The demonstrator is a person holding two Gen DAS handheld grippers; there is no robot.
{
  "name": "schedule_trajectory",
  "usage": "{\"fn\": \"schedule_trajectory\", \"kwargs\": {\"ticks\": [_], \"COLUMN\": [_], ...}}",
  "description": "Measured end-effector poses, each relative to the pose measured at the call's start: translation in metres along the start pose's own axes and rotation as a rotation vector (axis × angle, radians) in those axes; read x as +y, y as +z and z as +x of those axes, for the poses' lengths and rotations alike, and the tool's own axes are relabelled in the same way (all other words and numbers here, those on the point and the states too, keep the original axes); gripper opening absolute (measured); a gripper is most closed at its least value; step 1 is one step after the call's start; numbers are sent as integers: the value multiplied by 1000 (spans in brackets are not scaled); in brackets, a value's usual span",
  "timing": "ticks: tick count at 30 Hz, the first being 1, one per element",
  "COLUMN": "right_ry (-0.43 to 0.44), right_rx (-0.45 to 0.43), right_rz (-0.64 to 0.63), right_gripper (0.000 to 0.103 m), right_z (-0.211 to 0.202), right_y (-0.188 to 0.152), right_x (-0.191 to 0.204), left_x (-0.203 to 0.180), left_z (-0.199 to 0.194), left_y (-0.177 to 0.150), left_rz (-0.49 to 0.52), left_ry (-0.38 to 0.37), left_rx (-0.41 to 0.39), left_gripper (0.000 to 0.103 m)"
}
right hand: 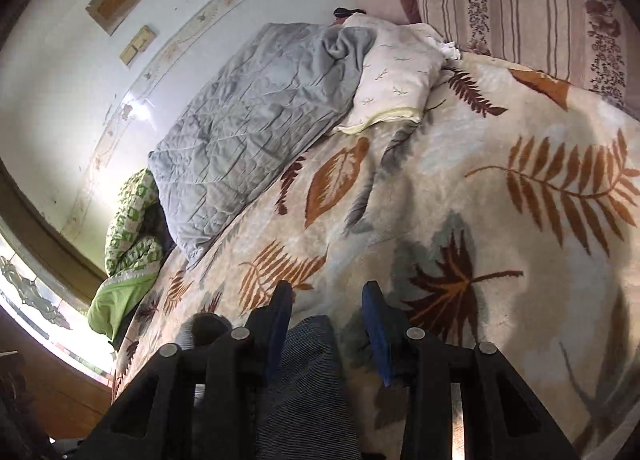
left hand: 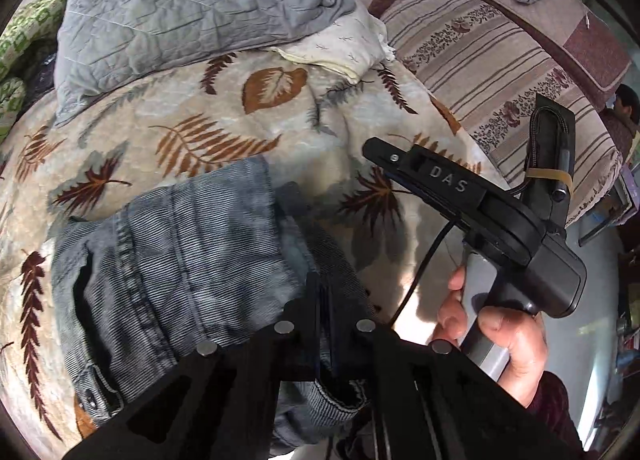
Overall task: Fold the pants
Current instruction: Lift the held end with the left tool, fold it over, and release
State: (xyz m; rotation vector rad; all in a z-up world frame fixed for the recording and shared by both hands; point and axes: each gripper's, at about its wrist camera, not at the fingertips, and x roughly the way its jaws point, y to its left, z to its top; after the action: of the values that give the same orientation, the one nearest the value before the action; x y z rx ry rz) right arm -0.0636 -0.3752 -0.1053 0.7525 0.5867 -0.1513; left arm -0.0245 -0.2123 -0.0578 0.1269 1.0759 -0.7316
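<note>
The pants [left hand: 180, 256] are grey-blue striped denim, folded into a block on the leaf-print blanket [left hand: 224, 116]. In the left wrist view my left gripper [left hand: 324, 300] is shut on the pants' right edge, fingers pressed together over the cloth. My right gripper [left hand: 384, 156] shows in that view to the right, held in a hand, above the blanket. In the right wrist view my right gripper [right hand: 326, 300] is open, its blue-padded fingers apart, with a strip of the pants [right hand: 308, 372] below and between them, not pinched.
A grey quilted cover [left hand: 180, 12] and a cream pillow [left hand: 340, 44] lie at the far end of the bed. A green patterned cloth [right hand: 132, 236] is bunched by the wall. A striped floral headboard cushion [left hand: 500, 76] runs along the right.
</note>
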Motion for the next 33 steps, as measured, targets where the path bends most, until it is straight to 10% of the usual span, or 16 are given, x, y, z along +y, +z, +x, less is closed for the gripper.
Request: {"fn": "schedule_trajectory", "kwargs": {"ticks": [8, 19, 33], "right_ry": [-25, 264, 63], "right_rx": [-12, 149, 339], "right_rz": [30, -302, -403], "right_gripper": [40, 40, 42], "right_z": [-2, 17, 81], "right_y": [6, -45, -73], "right_x": [-15, 86, 90], "left_x": [23, 177, 165], "left_z": [-16, -59, 9], "left_y": [-1, -33, -48], "left_rz": [8, -201, -39], "left_ry": [79, 451, 650], "left_rx": [-45, -103, -74], "left_gripper": [3, 3, 3]}}
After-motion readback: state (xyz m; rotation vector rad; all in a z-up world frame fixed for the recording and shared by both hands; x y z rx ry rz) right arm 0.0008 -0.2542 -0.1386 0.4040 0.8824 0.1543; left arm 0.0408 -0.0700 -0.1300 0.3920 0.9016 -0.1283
